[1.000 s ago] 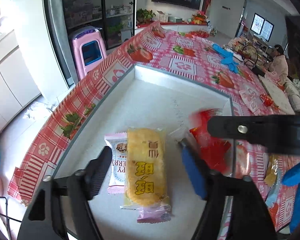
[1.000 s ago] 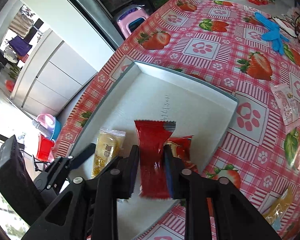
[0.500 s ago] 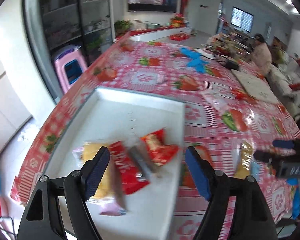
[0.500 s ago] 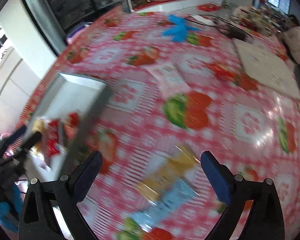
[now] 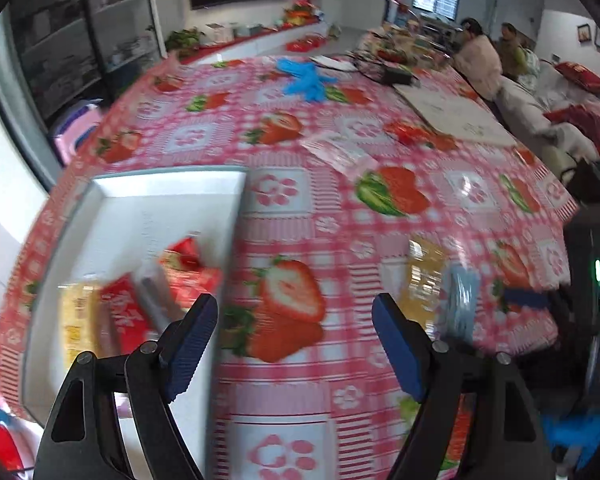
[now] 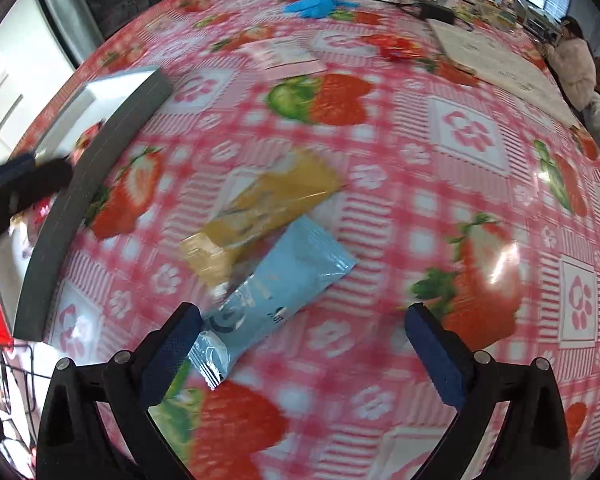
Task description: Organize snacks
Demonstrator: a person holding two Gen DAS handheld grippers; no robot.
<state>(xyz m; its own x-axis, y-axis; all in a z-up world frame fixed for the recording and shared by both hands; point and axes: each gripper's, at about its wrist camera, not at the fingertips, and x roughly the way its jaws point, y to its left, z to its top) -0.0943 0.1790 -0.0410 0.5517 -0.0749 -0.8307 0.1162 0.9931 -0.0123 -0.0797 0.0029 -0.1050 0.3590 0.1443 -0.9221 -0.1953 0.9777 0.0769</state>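
Note:
A white tray with grey walls (image 5: 172, 188) sits on the strawberry tablecloth at the left and holds a yellow packet (image 5: 76, 320) and red packets (image 5: 188, 268). The tray's grey wall shows in the right wrist view (image 6: 100, 172). My left gripper (image 5: 296, 344) is open and empty above the cloth, right of the tray. My right gripper (image 6: 304, 348) is open and empty just above a light blue packet (image 6: 284, 284) that lies beside a yellow packet (image 6: 260, 212). Both packets also show in the left wrist view, yellow (image 5: 424, 276) and blue (image 5: 462, 300).
A pink-white packet (image 6: 288, 58) and a small red packet (image 6: 396, 46) lie farther back on the table. Blue gloves (image 6: 314, 0), a white board (image 6: 488, 60) and cables lie at the far end. People sit at the far right (image 5: 476, 56).
My right gripper let go of the red packet in the tray, opened and swung right over the table to the blue and yellow packets. My left gripper also swung right, off the tray.

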